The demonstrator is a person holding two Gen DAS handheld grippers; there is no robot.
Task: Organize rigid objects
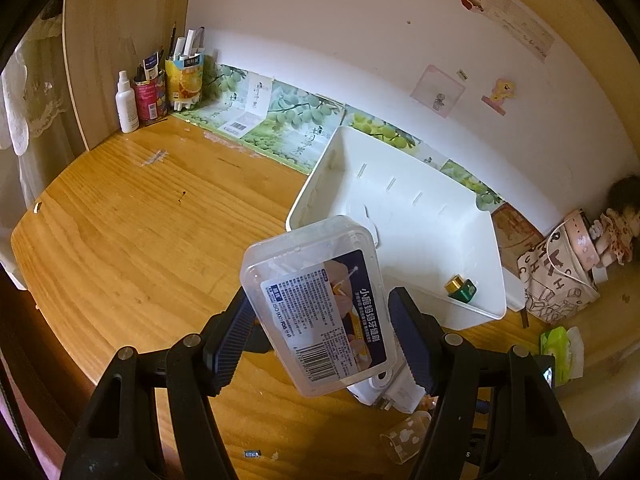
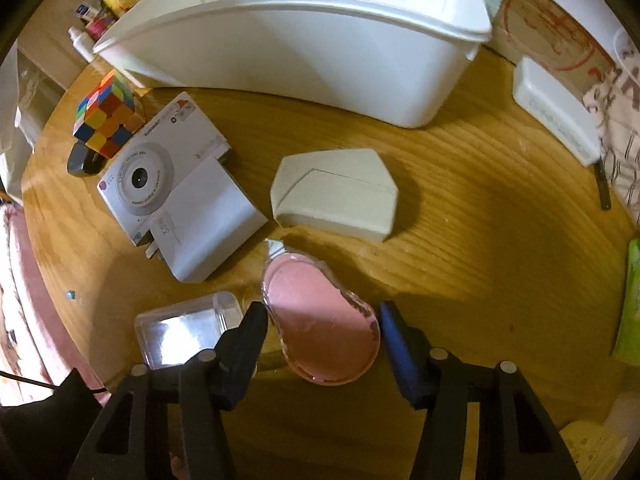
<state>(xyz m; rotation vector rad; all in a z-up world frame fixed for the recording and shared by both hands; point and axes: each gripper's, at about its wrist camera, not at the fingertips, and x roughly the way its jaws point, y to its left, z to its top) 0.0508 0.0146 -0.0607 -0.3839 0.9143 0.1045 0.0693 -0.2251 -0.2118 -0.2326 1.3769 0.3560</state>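
Sitting between right hand-held gripper (image 2: pixel 322 330) (bottle (image 2: pixel 320 320)).

Left claw (image 1: pixel 320 332): angled downward, pads pressed on both sides of a clear box (image 1: pixel 316 304), held raised. Right claw (image 2: pixel 322 336): pointing steeply down, jaws apart, straddling a pink bottle (image 2: pixel 320 320), pads not visibly pressing.

A wooden table (image 1: pixel 132 216) with a rounded front edge stands against a white wall (image 1: pixel 320 32). A strip of grape-printed paper (image 1: pixel 280 120) runs along the wall's foot. A wooden side panel (image 1: pixel 120 40) closes the far left corner, and lace curtain fabric (image 1: pixel 28 96) hangs beyond it. Stickers and notes (image 1: pixel 500 92) dot the wall. The light is warm and yellowish.
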